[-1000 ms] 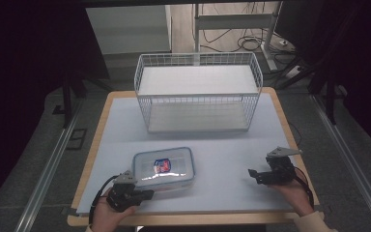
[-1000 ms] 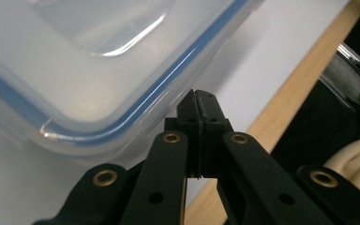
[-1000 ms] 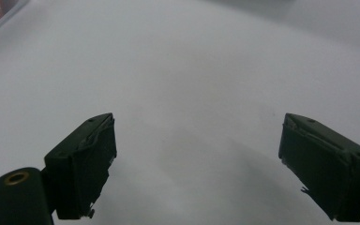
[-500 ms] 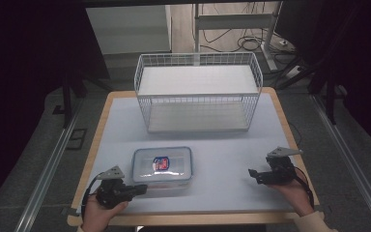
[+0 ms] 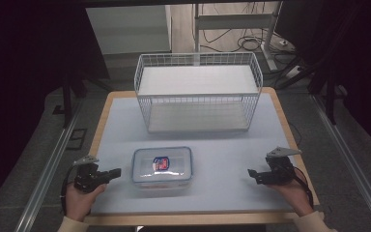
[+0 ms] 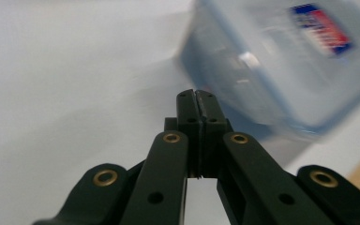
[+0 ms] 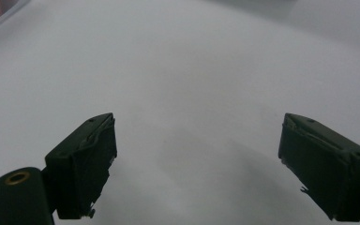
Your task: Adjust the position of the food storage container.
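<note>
Surface: a pale blue-grey mat [image 5: 125,130] with a wooden edge is seen from above.
Wire basket: a white wire basket [image 5: 198,92] is placed at the far middle of the surface, with a white liner inside.
Food container: a clear plastic food container [image 5: 162,166] with a blue-rimmed lid and a red and blue label is set near the front of the surface, left of centre, well apart from the basket.
Left gripper: the left gripper [image 5: 116,172] is held just beside the container's left side, not touching it; in the left gripper view [image 6: 196,101] its jaws are pressed together with nothing between them.
Right gripper: the right gripper [image 5: 251,175] is held at the front right, well apart from the container; in the right gripper view [image 7: 197,159] its jaws are spread wide over bare mat.
</note>
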Demonstrator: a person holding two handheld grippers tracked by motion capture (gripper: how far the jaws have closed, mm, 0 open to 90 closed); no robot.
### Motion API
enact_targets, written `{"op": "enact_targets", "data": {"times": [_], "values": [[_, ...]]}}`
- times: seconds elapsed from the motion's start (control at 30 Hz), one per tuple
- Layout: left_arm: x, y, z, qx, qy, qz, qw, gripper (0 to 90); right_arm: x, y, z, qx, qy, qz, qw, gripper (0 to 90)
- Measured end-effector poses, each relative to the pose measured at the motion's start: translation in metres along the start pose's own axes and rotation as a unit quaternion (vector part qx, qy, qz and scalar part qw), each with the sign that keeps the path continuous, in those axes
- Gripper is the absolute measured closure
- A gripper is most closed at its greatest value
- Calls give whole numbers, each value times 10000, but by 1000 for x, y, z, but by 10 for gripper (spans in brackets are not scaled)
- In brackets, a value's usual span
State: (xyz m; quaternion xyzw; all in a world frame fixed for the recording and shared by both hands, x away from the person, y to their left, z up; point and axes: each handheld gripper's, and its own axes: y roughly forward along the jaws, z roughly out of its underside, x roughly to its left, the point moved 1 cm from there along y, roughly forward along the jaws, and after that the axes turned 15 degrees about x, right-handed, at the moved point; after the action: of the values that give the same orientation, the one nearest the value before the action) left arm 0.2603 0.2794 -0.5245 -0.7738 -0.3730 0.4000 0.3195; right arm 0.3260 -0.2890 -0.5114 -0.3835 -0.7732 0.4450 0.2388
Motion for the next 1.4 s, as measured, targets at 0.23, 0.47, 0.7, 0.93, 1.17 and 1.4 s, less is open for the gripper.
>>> {"op": "enact_targets", "data": {"times": [0.23, 0.47, 0.7, 0.93, 1.17, 1.4], "values": [[-7, 20, -12, 282, 94, 163, 9994, 900, -1, 0, 0, -2, 23, 4, 10000, 118], [-12, 26, -19, 262, 78, 230, 9994, 900, 0, -1, -1, -10, -2, 0, 10000, 118], [-20, 33, -26, 300, 168, 254, 9991, 900, 0, 0, -1, -6, -6, 5, 10000, 118], [-36, 46, -39, 366, 327, 277, 9984, 900, 0, -1, 0, -16, 9, 4, 10000, 118], [-54, 60, -51, 461, 512, 318, 9971, 900, -1, -3, -1, -56, 2, 2, 10000, 118], [-64, 66, -56, 533, 648, 383, 9957, 900, -2, -5, -1, -124, 19, 4, 9999, 121]]}}
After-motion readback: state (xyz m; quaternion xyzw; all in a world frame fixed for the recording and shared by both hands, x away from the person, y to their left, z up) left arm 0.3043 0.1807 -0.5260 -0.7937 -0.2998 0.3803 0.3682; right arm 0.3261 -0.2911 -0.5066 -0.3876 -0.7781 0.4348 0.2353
